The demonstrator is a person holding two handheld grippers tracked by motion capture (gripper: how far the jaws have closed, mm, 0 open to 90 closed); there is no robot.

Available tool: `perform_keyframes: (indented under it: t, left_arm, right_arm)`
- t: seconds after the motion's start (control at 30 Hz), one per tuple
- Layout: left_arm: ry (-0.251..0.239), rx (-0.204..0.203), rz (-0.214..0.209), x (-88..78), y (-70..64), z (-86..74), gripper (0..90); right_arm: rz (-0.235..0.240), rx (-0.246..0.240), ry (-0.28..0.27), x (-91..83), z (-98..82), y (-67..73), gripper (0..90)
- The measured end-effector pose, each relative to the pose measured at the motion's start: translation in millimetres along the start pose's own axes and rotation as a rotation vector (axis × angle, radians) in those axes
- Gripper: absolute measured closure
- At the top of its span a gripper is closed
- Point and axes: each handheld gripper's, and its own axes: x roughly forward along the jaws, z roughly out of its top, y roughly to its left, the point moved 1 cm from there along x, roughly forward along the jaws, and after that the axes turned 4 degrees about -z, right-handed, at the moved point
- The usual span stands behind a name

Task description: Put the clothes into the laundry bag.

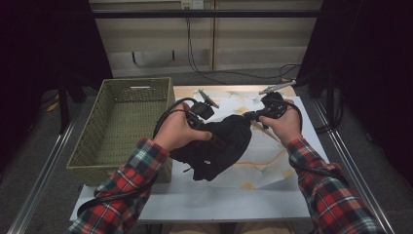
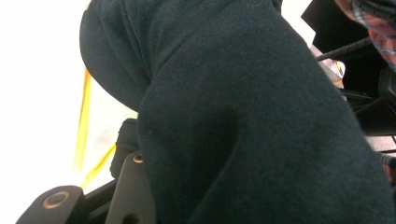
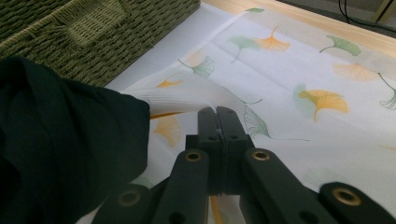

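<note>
- Dark garment [image 1: 216,146] bunched and lifted just above the counter [image 1: 195,200], over a white leaf-printed cloth [image 1: 272,156], right beside the green wicker basket [image 1: 97,146].
- Left hand-held gripper [image 1: 214,139] buried in the dark fabric, apparently pinching a thick fold; jaw tips hidden by cloth in the left gripper view, so grip judged rather than seen outright.
- Right hand-held gripper [image 3: 217,116] with jaws pressed together, tips at a raised ridge of the white cloth [image 3: 187,100] and just beside the garment [image 3: 65,140]; nothing clearly caught between them.
- Step in hand, by the look of it: carrying the gathered garment toward the basket.
- Next move calls for a swing of the left hand over the basket rim [image 1: 168,97], keeping loose folds clear of the wicker edge, then a release inside.
</note>
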Motion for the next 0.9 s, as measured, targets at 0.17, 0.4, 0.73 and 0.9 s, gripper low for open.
perform_keyframes:
  t: [0.17,0.4,0.73,0.9]
  left_arm:
    - [0.006,0.001,-0.011,7.1,-1.6,1.2,58.5]
    - [0.010,0.001,-0.013,15.7,-2.5,3.1,58.5]
    - [0.016,-0.003,-0.008,27.4,-2.4,4.0,58.5]
    - [0.006,-0.017,-0.009,32.6,-1.2,3.1,58.4]
  right_arm:
    - [0.002,-0.002,-0.003,0.5,0.3,-0.1,90.0]
    - [0.000,0.000,-0.007,-0.5,0.5,0.2,90.0]
    - [0.008,0.001,-0.006,-1.2,-0.2,0.2,90.0]
    - [0.009,-0.004,-0.008,0.2,-0.1,1.6,90.0]
